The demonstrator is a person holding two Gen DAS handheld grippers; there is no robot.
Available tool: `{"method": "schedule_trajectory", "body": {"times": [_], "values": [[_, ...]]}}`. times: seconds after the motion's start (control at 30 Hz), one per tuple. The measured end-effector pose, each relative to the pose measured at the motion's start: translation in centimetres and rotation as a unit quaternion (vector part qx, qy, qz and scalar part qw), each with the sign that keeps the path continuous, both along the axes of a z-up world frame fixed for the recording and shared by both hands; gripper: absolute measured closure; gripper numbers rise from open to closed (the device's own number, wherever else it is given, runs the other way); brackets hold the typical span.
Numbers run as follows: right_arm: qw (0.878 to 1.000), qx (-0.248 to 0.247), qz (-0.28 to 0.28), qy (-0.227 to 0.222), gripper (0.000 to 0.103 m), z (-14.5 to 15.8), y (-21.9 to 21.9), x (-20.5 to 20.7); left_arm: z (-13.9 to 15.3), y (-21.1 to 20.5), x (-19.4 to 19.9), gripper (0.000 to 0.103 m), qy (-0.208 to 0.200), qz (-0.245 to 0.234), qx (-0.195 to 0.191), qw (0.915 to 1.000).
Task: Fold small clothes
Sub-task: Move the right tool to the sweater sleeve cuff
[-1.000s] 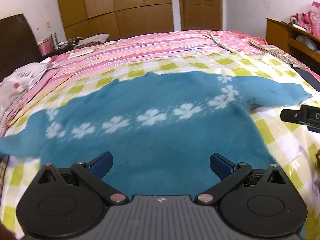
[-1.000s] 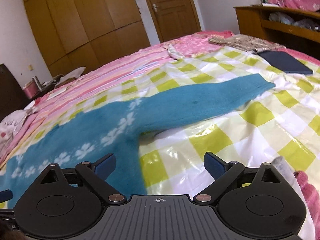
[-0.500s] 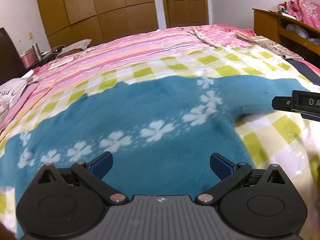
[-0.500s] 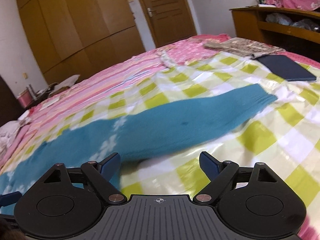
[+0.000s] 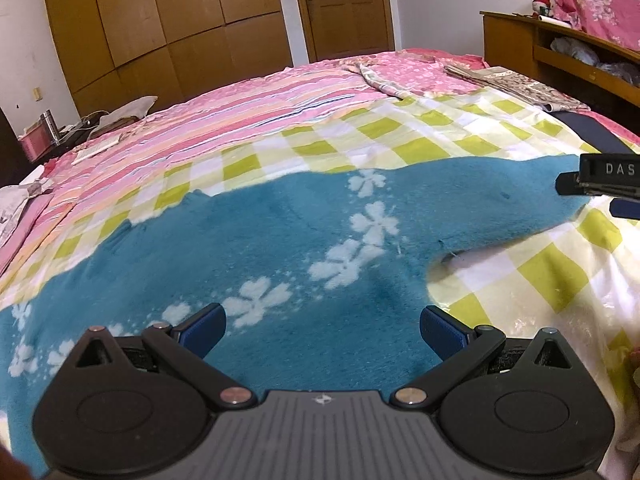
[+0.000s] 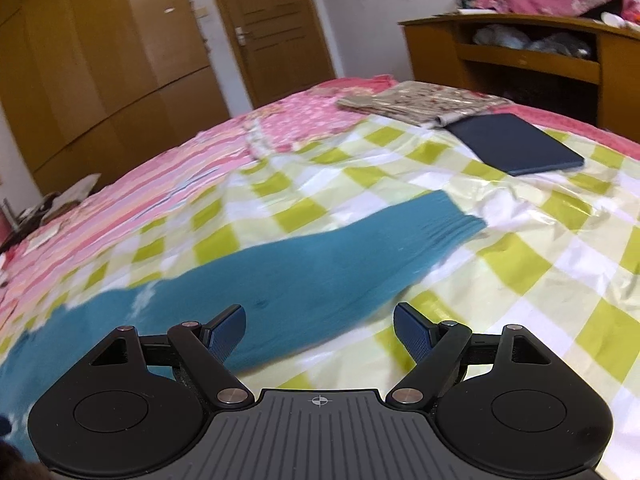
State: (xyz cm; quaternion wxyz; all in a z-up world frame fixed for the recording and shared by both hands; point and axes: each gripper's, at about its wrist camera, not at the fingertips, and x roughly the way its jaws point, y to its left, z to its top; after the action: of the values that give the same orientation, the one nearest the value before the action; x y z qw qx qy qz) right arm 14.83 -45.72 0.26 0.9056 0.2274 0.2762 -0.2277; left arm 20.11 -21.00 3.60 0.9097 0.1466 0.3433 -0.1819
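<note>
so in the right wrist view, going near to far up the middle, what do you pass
right gripper → teal sweater sleeve → yellow-green checked sheet → pink floral bedding → wooden door

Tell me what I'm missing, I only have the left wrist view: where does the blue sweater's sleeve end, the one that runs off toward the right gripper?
Observer: In the right wrist view the sleeve ends in a ribbed cuff lying flat on the green-checked sheet.
Operator: Is the right gripper holding it?
Observer: No. The right gripper is open, its fingers spread over the sleeve's mid-section, nothing between them.
Operator: Anything lying past the cuff?
Observer: A dark blue flat book-like item lies beyond it, apart from the cuff, beside a folded patterned cloth.
</note>
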Motion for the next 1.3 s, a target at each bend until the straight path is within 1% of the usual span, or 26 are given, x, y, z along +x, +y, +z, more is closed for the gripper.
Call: {"method": "schedule_trajectory", "body": {"times": [0.2,0.27,0.37,0.5,0.6,0.8,0.97,1.03,1.07,1.13,1.17,1.27,1.3], "values": [[0.999,0.029,-0.036,-0.002,0.020,-1.3,-3.6,0.0,-0.7,-0.9,0.3,0.000,0.000,-0.002,0.004,1.0000],[0.998,0.049,-0.046,-0.010,0.020,-1.8,-4.9,-0.3,-0.8,-1.2,0.4,0.000,-0.004,-0.005,0.004,1.0000],[0.993,0.097,-0.065,-0.024,0.020,-2.8,-7.0,-0.8,-0.9,-1.6,0.6,0.000,-0.008,-0.009,0.001,0.9999],[0.988,0.127,-0.081,-0.034,0.020,-3.8,-8.5,-0.9,-1.2,-1.9,0.7,0.000,-0.008,-0.013,0.003,0.9999],[0.981,0.159,-0.093,-0.057,0.020,-4.3,-9.7,-1.4,-1.3,-2.0,0.8,0.000,-0.009,-0.017,0.005,0.9998],[0.970,0.190,-0.125,-0.083,0.020,-5.0,-12.4,-1.9,-1.4,-2.2,0.8,0.000,-0.011,-0.017,0.001,0.9998],[0.967,0.195,-0.124,-0.105,0.020,-5.4,-13.3,-1.4,-1.4,-2.7,1.0,0.000,-0.007,-0.018,-0.003,0.9998],[0.963,0.207,-0.122,-0.119,0.020,-5.5,-13.8,-1.4,-1.4,-2.9,0.9,0.000,-0.007,-0.019,-0.003,0.9998],[0.961,0.216,-0.117,-0.127,0.021,-5.5,-14.0,-1.5,-1.4,-2.9,0.8,0.000,-0.008,-0.019,-0.002,0.9998],[0.953,0.242,-0.104,-0.147,0.029,-5.4,-14.3,-1.8,-1.4,-3.1,0.7,0.000,-0.009,-0.022,-0.001,0.9997],[0.950,0.253,-0.098,-0.154,0.029,-5.4,-14.4,-1.9,-1.4,-3.1,0.7,0.000,-0.009,-0.022,-0.001,0.9997],[0.954,0.251,-0.099,-0.132,0.033,-6.0,-14.3,-1.3,-1.6,-3.2,0.6,0.000,-0.006,-0.024,0.002,0.9997],[0.952,0.255,-0.101,-0.137,0.034,-6.1,-14.2,-1.3,-1.6,-3.3,0.6,0.000,-0.006,-0.025,0.003,0.9997]]}}
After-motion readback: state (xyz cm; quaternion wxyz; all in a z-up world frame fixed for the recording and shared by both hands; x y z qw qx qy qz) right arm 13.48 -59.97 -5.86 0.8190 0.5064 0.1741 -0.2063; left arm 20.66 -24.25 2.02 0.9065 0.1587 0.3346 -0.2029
